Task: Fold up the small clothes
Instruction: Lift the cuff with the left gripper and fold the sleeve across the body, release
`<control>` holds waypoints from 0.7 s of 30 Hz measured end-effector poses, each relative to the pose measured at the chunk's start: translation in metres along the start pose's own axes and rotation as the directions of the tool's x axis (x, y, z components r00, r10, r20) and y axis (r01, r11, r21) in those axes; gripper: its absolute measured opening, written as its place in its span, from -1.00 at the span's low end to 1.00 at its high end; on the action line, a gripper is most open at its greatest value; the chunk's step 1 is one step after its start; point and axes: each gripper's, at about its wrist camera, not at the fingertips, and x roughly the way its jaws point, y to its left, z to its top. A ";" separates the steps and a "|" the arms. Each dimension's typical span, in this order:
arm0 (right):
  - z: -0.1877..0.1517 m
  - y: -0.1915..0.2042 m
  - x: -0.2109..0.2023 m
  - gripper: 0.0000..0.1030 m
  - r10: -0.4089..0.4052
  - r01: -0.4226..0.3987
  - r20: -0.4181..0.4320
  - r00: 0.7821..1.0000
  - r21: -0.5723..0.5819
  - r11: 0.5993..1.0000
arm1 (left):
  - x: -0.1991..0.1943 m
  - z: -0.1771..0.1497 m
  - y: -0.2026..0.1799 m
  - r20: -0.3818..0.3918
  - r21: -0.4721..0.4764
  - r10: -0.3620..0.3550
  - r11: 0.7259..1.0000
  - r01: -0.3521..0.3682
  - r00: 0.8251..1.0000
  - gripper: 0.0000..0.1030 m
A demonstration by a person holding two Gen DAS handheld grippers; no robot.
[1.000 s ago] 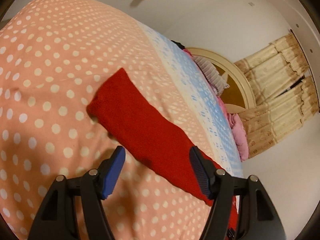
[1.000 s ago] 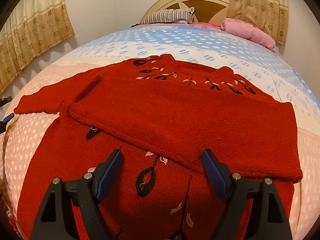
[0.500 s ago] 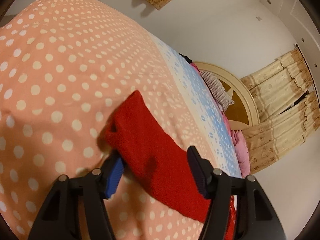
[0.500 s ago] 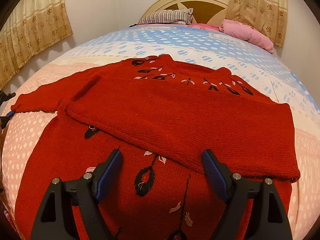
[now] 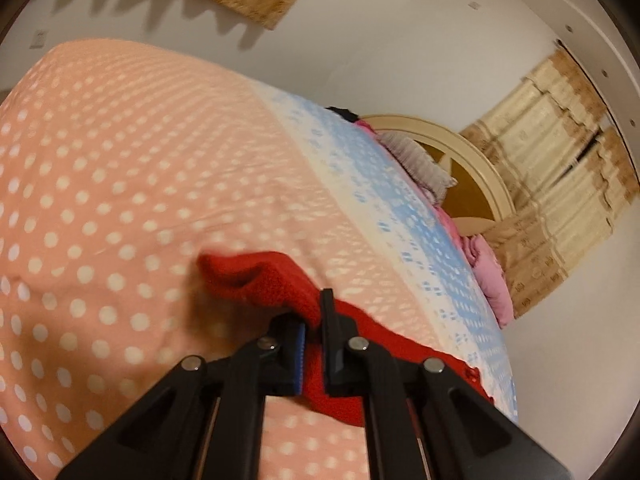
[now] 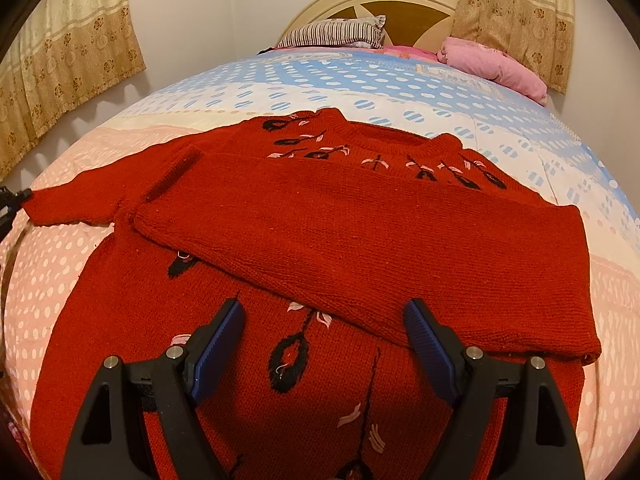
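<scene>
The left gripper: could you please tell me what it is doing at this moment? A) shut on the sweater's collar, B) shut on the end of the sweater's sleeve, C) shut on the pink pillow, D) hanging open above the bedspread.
B: in the left wrist view the left gripper has its jaws closed on the bunched end of the red sweater's sleeve, over the dotted bedspread.

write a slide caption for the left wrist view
Left claw shut on the red sweater's sleeve over the polka-dot bedspread.

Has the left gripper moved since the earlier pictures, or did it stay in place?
Yes. The left gripper has come forward to the end of the sleeve on the dotted bedspread and shut on it; earlier it was open, short of the cuff.
</scene>
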 end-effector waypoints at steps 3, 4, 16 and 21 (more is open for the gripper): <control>0.002 -0.008 -0.017 0.61 0.037 -0.039 0.038 0.999 0.038 0.999 | -0.004 0.005 -0.022 -0.006 0.024 -0.039 0.999 0.039 0.999 -0.89; 0.001 -0.011 -0.024 0.61 0.042 -0.044 0.055 0.998 0.047 0.998 | -0.003 0.006 -0.028 -0.008 0.035 -0.046 0.998 0.046 0.999 -0.89; -0.023 -0.046 -0.108 0.62 0.042 -0.054 0.155 0.987 0.074 0.996 | 0.003 0.002 -0.121 -0.063 0.073 -0.165 0.983 0.170 0.984 -0.89; -0.049 -0.067 -0.133 0.62 0.027 -0.049 0.175 0.984 0.121 0.991 | 0.009 -0.006 -0.167 -0.092 0.094 -0.209 0.972 0.217 0.974 -0.89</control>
